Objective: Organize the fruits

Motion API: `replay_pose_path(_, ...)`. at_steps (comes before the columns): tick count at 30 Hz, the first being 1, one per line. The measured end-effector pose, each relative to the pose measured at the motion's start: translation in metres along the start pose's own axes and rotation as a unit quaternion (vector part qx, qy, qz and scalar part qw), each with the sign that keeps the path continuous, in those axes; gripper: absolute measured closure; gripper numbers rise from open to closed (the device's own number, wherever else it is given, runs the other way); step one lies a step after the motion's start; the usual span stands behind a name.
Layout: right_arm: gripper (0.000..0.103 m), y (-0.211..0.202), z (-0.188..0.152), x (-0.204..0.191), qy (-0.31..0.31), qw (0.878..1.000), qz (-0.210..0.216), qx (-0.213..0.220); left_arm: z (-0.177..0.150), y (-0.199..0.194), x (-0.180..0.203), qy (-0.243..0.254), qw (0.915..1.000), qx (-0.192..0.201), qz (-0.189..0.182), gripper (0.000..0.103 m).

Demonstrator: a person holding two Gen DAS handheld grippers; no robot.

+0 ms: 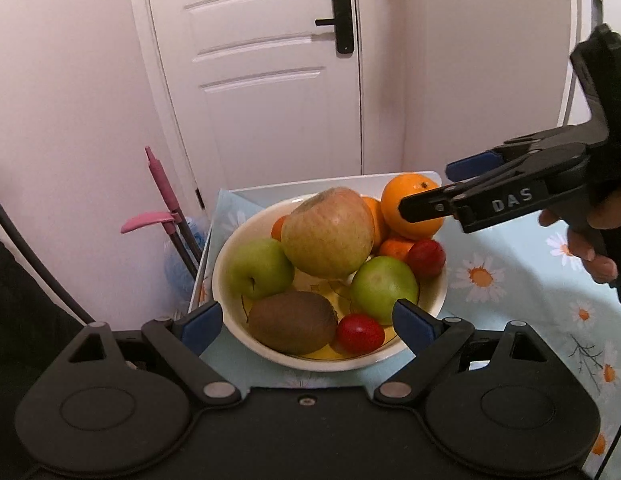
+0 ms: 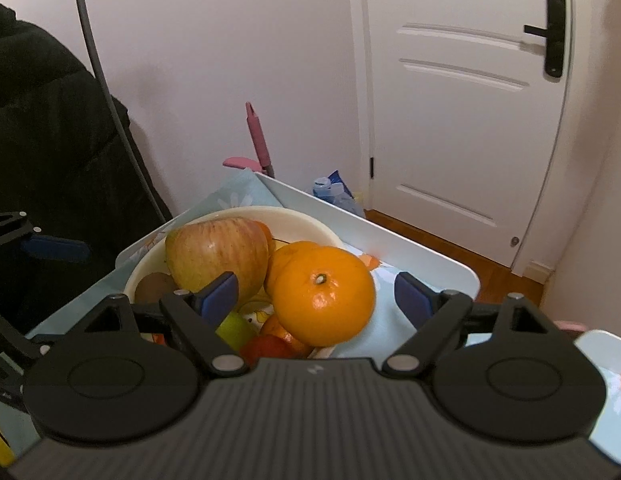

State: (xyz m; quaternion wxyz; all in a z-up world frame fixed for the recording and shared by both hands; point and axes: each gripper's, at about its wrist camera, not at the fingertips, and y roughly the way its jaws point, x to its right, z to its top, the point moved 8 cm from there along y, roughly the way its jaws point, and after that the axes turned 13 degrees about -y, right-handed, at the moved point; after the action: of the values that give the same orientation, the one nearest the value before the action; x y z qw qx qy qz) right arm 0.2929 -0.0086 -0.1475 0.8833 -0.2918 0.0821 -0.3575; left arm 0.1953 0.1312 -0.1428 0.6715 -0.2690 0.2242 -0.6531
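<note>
1. Bowl [image 1: 230, 264]: cream, on the daisy-print cloth [image 1: 510, 264], heaped with fruit; I count a large apple [image 1: 328, 232] on top, two green apples, a kiwi [image 1: 292, 320] and small red fruits.
2. Orange [image 2: 324, 296]: perched at the bowl's far-right edge, leaning on a second orange; it sits between the pads of my right gripper [image 2: 316, 294], untouched on either side.
3. Right gripper: jaws wide apart, nothing held. I judge the orange just placed; I would back straight out, since brushing it could roll it off the rim.
4. Left gripper [image 1: 308, 324]: jaws apart, empty, poised before the bowl's near rim.
5. Caution: the pile is tall; I would add nothing on top.
</note>
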Motion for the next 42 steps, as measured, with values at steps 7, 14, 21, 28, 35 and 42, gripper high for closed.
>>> replay_pose_path(7, 0.003, -0.054, 0.009, -0.01, 0.015, 0.999, -0.037, 0.014, 0.013, -0.025, 0.008, -0.001, 0.9996, 0.018, -0.02, 0.009)
replay_pose_path(14, 0.003, -0.124, 0.014, -0.026, 0.032, 0.996, -0.072, 0.03, 0.025, -0.062, 0.024, -0.002, 0.9988, 0.042, -0.027, 0.009)
replay_pose_path(21, 0.003, -0.195, 0.012, -0.035, 0.063, 0.991, -0.118, 0.025, 0.033, -0.111, 0.045, -0.009, 0.9973, 0.071, -0.017, 0.009)
replay_pose_path(28, 0.002, -0.253, -0.008, -0.037, 0.095, 0.977, -0.189, 0.0, 0.03, -0.15, 0.066, -0.035, 0.9956, 0.087, -0.01, 0.009)
replay_pose_path(35, 0.0, -0.285, -0.033, -0.039, 0.126, 0.964, -0.233, -0.007, 0.014, -0.172, 0.081, -0.044, 0.9947, 0.093, -0.002, 0.003)
replay_pose_path(42, 0.0, -0.292, -0.055, -0.044, 0.155, 0.954, -0.253, -0.032, 0.004, -0.189, 0.084, -0.051, 0.993, 0.106, 0.009, 0.0)
